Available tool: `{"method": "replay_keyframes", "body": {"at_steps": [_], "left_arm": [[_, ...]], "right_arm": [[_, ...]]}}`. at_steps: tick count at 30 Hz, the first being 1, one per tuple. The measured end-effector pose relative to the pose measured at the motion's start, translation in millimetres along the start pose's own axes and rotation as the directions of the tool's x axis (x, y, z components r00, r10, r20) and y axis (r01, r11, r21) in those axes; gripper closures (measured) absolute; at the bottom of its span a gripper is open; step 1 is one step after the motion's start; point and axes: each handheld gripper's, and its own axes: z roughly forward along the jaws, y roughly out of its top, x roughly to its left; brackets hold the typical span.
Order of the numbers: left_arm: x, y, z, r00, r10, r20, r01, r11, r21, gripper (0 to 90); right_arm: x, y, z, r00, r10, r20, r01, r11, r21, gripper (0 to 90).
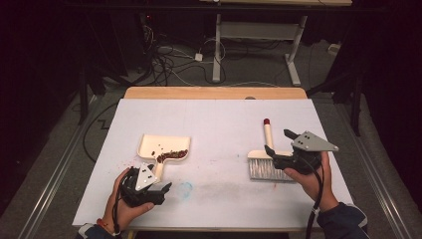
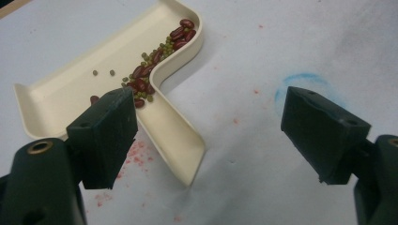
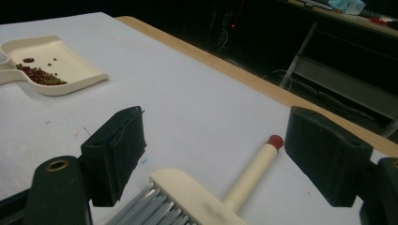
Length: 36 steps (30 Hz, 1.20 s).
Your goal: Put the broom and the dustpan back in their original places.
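Dustpan [image 1: 161,148] with swept-up beans [image 1: 172,156] lay flat at table's left, brush [image 1: 268,162] at right; left gripper [image 2: 206,136] and right gripper [image 3: 216,154] gaped, released, each beside its handle.

In the right gripper view, the brush [image 3: 197,199] bristles run off the bottom edge; the left gripper view's near jaw hides part of the beans [image 2: 155,61].

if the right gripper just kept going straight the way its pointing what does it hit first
Most likely the brush: the open right gripper has its jaws either side of the cream head, with the red-tipped handle running on ahead. Depth is hard to judge, so it could pass just above.
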Motion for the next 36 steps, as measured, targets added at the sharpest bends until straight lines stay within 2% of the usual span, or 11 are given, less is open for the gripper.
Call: {"method": "replay_keyframes", "body": {"at_steps": [8, 21, 28, 31, 36], "left_arm": [[-1.1, -0.2, 0.1, 1.0000, 0.007, 0.003, -0.007, 1.0000, 0.004, 18.5], [-2.1, 0.3, 0.7, 0.9998, 0.017, 0.006, -0.017, 0.9998, 0.010, 18.5], [-3.1, 0.4, 3.0, 0.9996, 0.025, 0.010, -0.025, 0.9996, 0.013, 18.5], [-2.8, 0.9, 3.9, 0.9990, 0.044, 0.007, -0.044, 0.9989, 0.015, 18.5], [-4.5, 1.0, 5.7, 0.9986, 0.051, 0.010, -0.051, 0.9986, 0.016, 18.5]], "right_arm": [[6.6, -13.8, -3.7, 0.9996, -0.025, -0.017, 0.024, 1.000, -0.019, 18.9], [11.0, -38.6, -15.3, 0.9993, -0.032, -0.019, 0.032, 0.999, -0.029, 18.7], [13.9, -57.5, -20.4, 0.9991, -0.036, -0.021, 0.037, 0.999, 0.014, 18.4], [14.5, -65.1, -23.4, 0.9995, -0.025, -0.020, 0.026, 1.000, 0.017, 18.4], [14.8, -78.1, -26.6, 0.9997, -0.010, -0.023, 0.011, 0.999, 0.037, 18.6]]}}
